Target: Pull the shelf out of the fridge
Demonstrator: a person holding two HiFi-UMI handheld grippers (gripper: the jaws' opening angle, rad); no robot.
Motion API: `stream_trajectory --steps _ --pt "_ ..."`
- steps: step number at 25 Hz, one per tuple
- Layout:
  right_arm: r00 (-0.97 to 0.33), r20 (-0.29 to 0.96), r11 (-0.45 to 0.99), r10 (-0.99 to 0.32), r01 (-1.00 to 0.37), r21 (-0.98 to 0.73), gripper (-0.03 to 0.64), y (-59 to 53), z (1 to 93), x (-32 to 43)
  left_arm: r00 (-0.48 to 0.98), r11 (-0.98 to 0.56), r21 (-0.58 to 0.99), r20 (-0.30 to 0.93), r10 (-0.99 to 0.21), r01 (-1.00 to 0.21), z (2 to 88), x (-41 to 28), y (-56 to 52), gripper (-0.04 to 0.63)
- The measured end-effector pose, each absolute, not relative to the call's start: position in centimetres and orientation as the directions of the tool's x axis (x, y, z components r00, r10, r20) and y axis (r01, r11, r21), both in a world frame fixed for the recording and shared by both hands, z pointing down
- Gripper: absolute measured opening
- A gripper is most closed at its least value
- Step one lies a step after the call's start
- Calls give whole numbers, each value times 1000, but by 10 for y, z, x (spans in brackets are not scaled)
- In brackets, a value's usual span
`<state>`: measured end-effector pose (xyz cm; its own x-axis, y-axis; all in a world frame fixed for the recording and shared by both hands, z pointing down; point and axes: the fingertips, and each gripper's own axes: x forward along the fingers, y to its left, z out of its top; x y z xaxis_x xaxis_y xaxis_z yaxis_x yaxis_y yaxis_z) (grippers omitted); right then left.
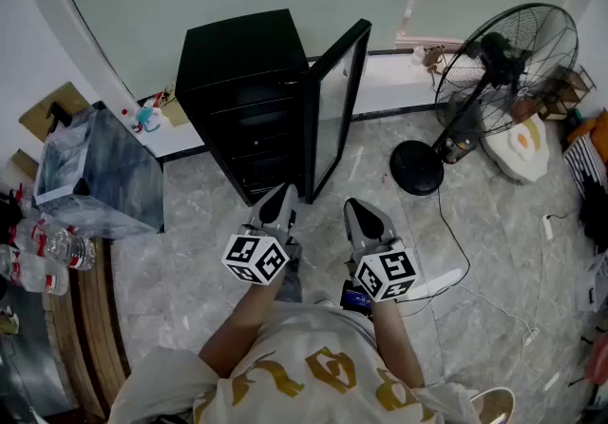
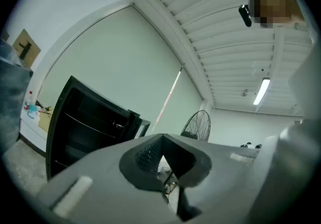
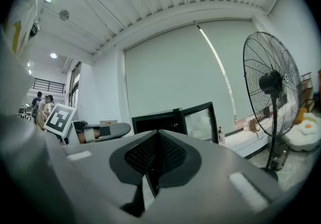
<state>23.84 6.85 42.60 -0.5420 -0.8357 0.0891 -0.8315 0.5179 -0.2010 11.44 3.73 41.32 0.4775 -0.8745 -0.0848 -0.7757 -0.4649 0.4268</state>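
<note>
While the left gripper (image 1: 277,196) and right gripper (image 1: 361,211) hover, fingers clenched on nothing, the shelf (image 2: 91,123) sits inside the open fridge (image 1: 249,94); probably stiff, light wire, best gripped at its front edge.

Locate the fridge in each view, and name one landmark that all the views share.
Head view: the fridge stands at upper centre, door open to its right.
Left gripper view: the fridge fills the left side at mid-height, seen at an angle.
Right gripper view: the fridge is small, at centre.
Shared landmark: the fan, to the right of the fridge in every view.
</note>
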Motion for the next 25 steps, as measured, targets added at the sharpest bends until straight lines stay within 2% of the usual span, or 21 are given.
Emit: stream_trajectory --steps 9,14,21,25 --pt "-550 94 525 -830 -827 -199 23 80 427 234 464 -441 452 -67 -883 -775 418 110 50 0" --pt "-546 149 513 -825 -833 -208 25 79 438 226 441 -411 490 -59 -895 -769 422 96 54 4" --pt "-578 191 531 -793 -810 -247 95 65 456 193 355 -314 590 -50 -934 -744 439 45 50 109" --pt "-598 204 552 -775 -798 -241 94 52 462 156 311 -271 643 -53 -949 -716 449 -1 32 112"
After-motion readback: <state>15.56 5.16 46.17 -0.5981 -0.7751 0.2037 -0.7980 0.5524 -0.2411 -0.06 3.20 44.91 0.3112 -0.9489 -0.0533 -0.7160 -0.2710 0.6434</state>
